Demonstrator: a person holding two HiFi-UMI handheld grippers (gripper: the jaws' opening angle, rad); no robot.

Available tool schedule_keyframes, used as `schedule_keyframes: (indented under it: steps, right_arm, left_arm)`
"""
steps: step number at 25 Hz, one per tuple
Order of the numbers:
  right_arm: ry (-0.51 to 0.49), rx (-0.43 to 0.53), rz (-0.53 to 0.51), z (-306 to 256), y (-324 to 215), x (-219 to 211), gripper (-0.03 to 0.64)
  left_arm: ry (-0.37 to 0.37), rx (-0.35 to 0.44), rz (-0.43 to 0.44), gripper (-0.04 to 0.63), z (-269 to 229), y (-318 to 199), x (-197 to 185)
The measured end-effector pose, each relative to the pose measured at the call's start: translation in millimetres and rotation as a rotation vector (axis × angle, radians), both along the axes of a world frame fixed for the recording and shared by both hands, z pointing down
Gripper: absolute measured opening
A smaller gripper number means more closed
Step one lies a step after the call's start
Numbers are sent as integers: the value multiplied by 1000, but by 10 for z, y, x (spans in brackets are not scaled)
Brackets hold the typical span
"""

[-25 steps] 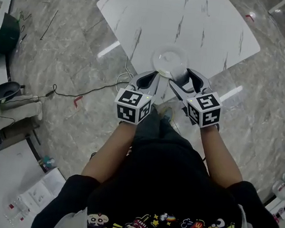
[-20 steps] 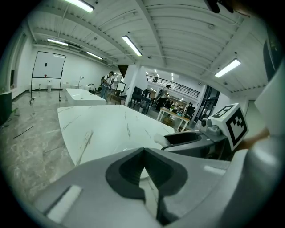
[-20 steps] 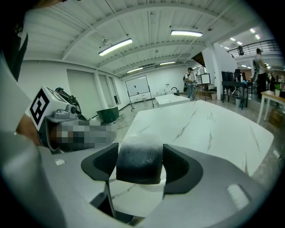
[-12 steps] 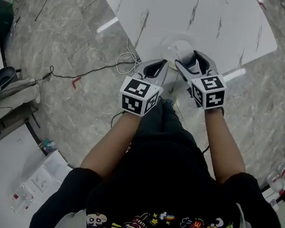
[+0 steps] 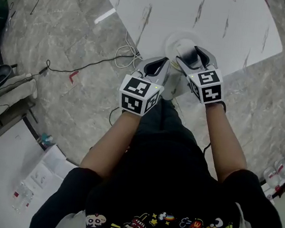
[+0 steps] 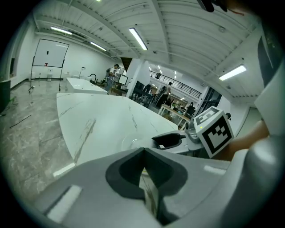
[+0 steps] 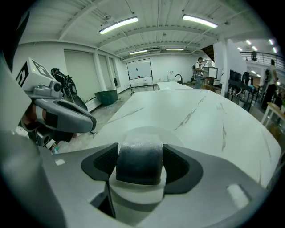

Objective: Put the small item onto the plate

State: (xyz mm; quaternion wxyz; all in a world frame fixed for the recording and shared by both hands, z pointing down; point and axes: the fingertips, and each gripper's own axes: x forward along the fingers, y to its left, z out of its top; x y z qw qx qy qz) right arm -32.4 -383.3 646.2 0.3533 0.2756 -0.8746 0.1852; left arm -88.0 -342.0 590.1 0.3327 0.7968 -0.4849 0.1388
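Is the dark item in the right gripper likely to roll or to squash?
The dark item has a rounded top, so it may roll if laid sideways. It shows no dent between the pads of the right gripper, so it is probably stiff.

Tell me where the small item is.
The small item sits clamped in the right tongs, over the plate at the table's near edge.

No words read anywhere. The cubes on the left gripper [image 5: 158, 65] and right gripper [image 5: 192, 54] bear only square markers; print on the papers [image 5: 37, 183] at lower left seems too small.

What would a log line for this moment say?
right gripper: shut on small item | location: over plate | left gripper: shut, empty
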Motion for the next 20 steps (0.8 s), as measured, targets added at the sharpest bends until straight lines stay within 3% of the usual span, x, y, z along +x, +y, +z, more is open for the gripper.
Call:
schedule_keyframes:
  steps: [20]
  right_arm:
    - [88,-26,-27,174,-79,-98,341]
  left_arm:
    - [17,-23,-25,0,142,9,-169]
